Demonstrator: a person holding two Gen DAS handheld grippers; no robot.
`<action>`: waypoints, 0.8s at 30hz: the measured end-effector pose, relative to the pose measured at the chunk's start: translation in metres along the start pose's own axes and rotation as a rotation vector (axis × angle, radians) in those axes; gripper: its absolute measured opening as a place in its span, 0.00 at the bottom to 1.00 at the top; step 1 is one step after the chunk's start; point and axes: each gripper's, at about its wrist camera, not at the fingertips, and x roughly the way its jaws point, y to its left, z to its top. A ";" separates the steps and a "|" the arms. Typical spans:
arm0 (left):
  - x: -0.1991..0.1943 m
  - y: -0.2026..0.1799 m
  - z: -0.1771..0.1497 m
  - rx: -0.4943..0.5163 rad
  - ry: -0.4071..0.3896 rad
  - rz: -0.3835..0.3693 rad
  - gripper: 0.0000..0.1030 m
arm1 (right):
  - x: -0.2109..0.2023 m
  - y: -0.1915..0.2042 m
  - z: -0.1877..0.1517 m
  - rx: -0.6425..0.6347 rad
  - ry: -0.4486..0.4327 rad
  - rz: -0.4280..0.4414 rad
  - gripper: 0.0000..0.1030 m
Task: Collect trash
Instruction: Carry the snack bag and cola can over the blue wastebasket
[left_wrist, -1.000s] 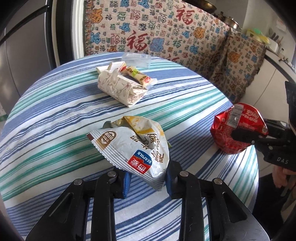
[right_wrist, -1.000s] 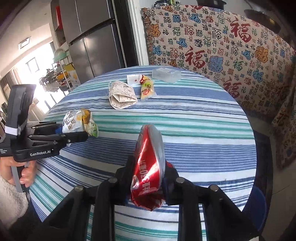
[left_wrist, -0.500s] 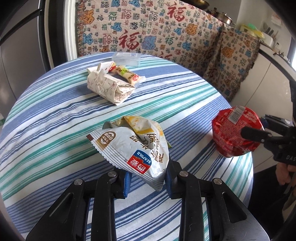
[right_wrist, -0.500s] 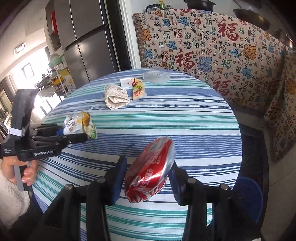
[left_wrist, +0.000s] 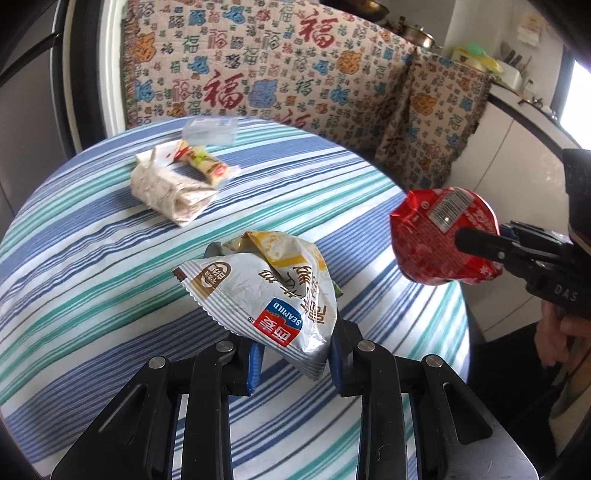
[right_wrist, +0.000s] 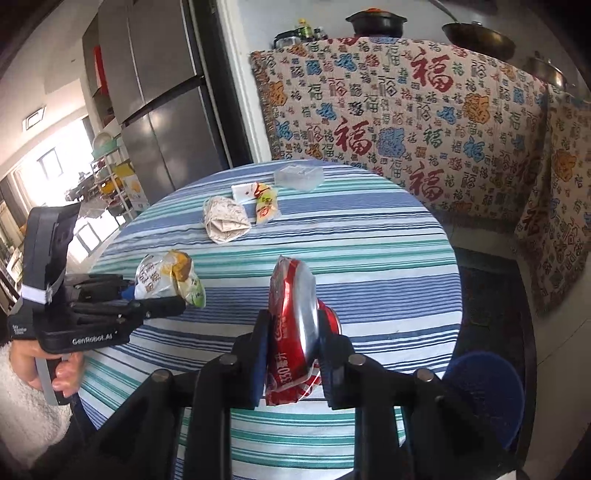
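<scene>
The left tool (left_wrist: 293, 360) grips a crumpled white snack bag (left_wrist: 266, 291); the right tool (right_wrist: 293, 363), at 3 o'clock, has just closed on a flattened red can (right_wrist: 293, 325).

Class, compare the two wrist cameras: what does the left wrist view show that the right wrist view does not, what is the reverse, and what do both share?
Only the left wrist view: the white kitchen counter beside the patterned throw.

Only the right wrist view: the steel refrigerator, the round blue bin below the table, and a black pot.

Both: the striped round table, the crushed red drink can in the right gripper, the crumpled silver snack bag in the left gripper, and the folded paper wrapper.
</scene>
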 end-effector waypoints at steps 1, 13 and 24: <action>0.000 -0.005 0.002 0.007 -0.002 -0.007 0.28 | -0.002 -0.003 0.000 0.008 -0.006 -0.002 0.23; 0.010 -0.079 0.024 0.091 -0.020 -0.104 0.27 | -0.052 -0.067 -0.007 0.122 -0.098 -0.129 0.23; 0.051 -0.206 0.044 0.243 0.003 -0.293 0.27 | -0.098 -0.167 -0.042 0.326 -0.096 -0.299 0.23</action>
